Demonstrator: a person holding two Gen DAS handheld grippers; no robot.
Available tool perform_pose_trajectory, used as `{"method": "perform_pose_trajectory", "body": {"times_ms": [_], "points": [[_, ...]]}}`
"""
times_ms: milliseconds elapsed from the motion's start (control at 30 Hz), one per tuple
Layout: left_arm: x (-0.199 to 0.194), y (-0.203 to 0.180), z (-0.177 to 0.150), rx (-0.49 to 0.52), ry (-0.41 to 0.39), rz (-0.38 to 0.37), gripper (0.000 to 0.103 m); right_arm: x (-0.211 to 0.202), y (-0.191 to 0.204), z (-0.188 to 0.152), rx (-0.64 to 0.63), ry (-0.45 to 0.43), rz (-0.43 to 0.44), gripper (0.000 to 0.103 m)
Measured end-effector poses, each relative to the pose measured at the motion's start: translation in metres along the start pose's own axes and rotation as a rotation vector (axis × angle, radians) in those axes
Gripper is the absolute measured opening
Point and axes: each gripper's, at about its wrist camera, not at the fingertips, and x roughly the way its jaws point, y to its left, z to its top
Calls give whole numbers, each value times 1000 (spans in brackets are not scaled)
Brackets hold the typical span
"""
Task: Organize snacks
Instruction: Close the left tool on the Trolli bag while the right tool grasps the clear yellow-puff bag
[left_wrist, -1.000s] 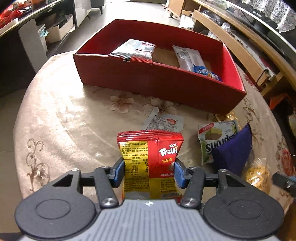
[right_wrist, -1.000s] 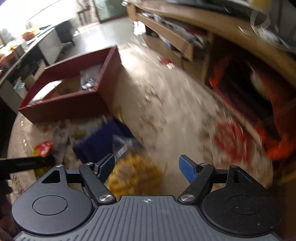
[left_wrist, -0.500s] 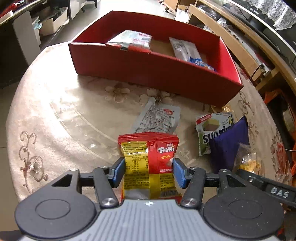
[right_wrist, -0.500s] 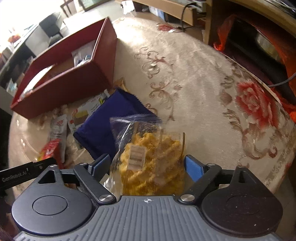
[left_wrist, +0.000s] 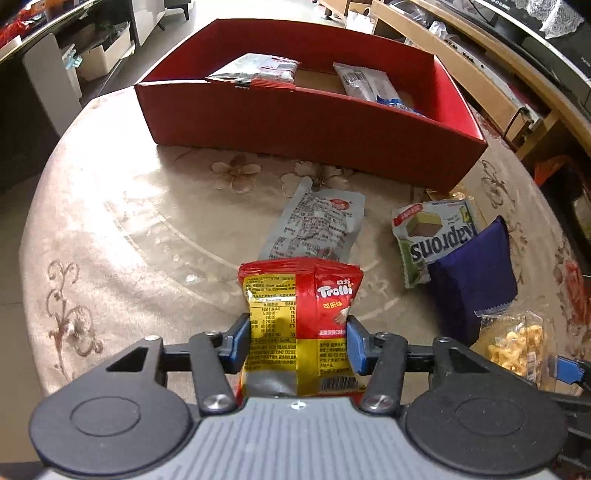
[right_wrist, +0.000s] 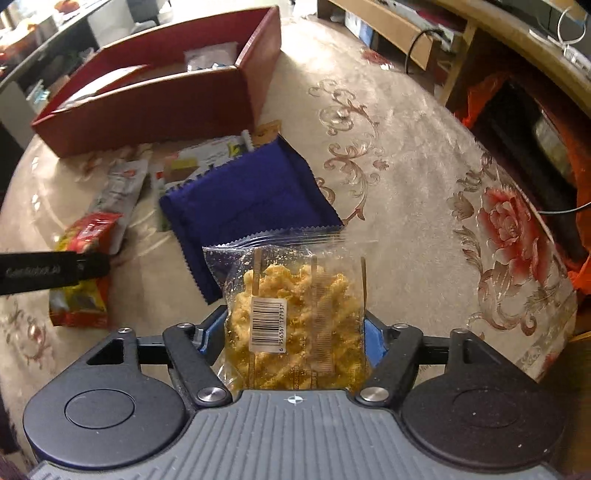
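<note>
Snacks lie scattered on a table before a red box. Left gripper jaws closing, clamped on a Trolli packet; right gripper jaws closing around a yellow-snack bag, seemingly touching.

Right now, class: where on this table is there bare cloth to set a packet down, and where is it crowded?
Free: tablecloth left of the grey sachet, and right of the blue packet. Crowded: between the red box and the grippers.
</note>
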Motion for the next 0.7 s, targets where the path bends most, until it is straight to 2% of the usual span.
{"method": "perform_pose_trajectory", "body": {"times_ms": [233,367,600,700], "points": [[-21,1,-16,29,-14,-22,50,-24,18,-15,-69,-51,49,76],[-27,5,-34,45,7,-24,50,-19,30,-23,-109,-21,73,76],[-19,6,-47,74,27,8,52,-2,37,-28,-141,27,43,78],[-19,4,-47,87,31,11,59,0,35,-29,-136,29,48,83]]}}
